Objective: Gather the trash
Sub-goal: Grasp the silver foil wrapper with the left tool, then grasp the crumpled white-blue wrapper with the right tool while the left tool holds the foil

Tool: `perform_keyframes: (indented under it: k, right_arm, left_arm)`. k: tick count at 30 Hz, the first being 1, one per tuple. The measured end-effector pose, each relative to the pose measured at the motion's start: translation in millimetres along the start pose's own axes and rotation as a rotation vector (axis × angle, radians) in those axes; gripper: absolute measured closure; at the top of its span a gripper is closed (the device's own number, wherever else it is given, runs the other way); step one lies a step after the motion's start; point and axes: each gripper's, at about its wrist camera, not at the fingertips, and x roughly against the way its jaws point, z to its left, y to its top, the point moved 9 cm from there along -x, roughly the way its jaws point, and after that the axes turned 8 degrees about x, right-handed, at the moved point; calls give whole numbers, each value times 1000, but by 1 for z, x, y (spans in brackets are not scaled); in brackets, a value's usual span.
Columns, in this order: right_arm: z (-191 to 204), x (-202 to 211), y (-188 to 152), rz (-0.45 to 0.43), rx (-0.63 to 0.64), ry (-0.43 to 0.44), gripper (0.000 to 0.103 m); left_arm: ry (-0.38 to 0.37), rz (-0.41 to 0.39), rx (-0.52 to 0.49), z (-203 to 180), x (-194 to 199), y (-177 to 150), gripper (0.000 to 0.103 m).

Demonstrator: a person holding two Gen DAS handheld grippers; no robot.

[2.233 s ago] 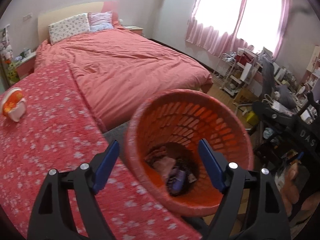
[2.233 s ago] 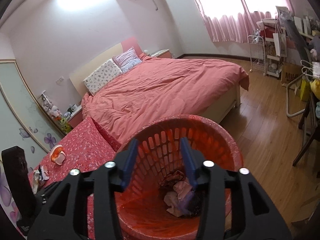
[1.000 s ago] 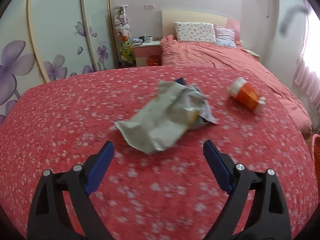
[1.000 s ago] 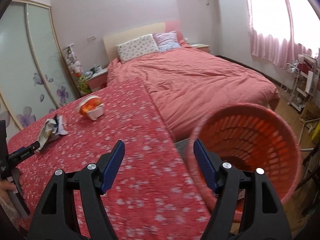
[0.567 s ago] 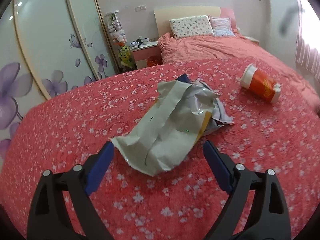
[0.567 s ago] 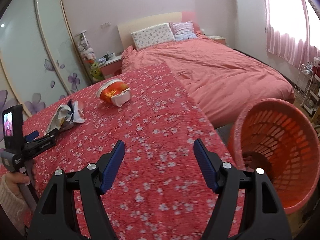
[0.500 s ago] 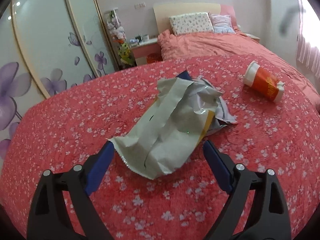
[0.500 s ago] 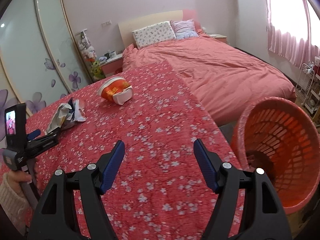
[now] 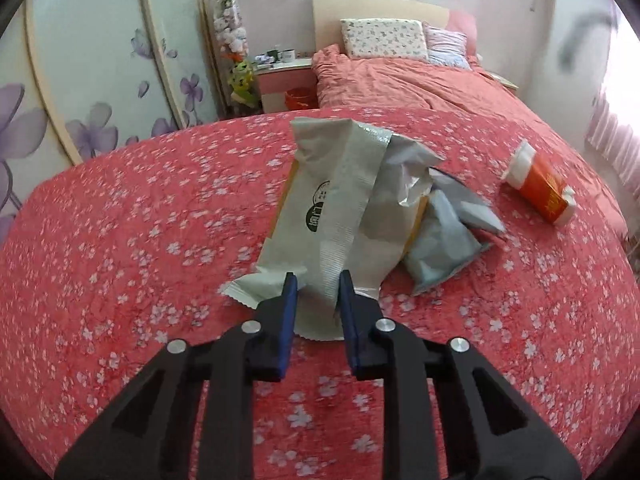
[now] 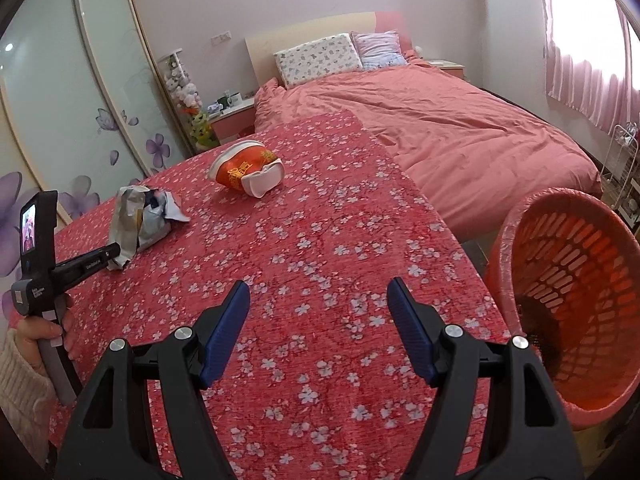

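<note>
Closing left tongs (image 9: 317,286) pinch black-logoed wrapper (image 9: 340,216).

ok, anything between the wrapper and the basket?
Nothing visible. The left gripper is closing on the wrapper; from there to the basket, off the table's edge, there is only bare tablecloth. The cup lies off that line.

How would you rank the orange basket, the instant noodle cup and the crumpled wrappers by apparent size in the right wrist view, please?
1. Orange basket, clearly the largest, though it is also nearest the camera.
2. Instant noodle cup and crumpled wrappers: they look about alike, so I would not rank them.
</note>
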Motion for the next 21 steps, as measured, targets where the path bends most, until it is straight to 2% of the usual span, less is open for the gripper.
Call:
perform_keyframes:
  k: [2, 7, 11, 21]
  right_arm:
    - [3, 1, 0, -1, 7, 3, 32]
    - [6, 2, 2, -4, 16, 8, 32]
    - [9, 1, 2, -3, 15, 14, 32]
    - [22, -4, 5, -6, 35, 34, 32]
  left_arm:
    - [2, -1, 27, 7, 0, 0, 83]
    - [-51, -2, 82, 19, 9, -1, 86]
    - [-69, -14, 96, 32, 22, 0, 87]
    - [-34, -7, 104, 61, 49, -10, 87]
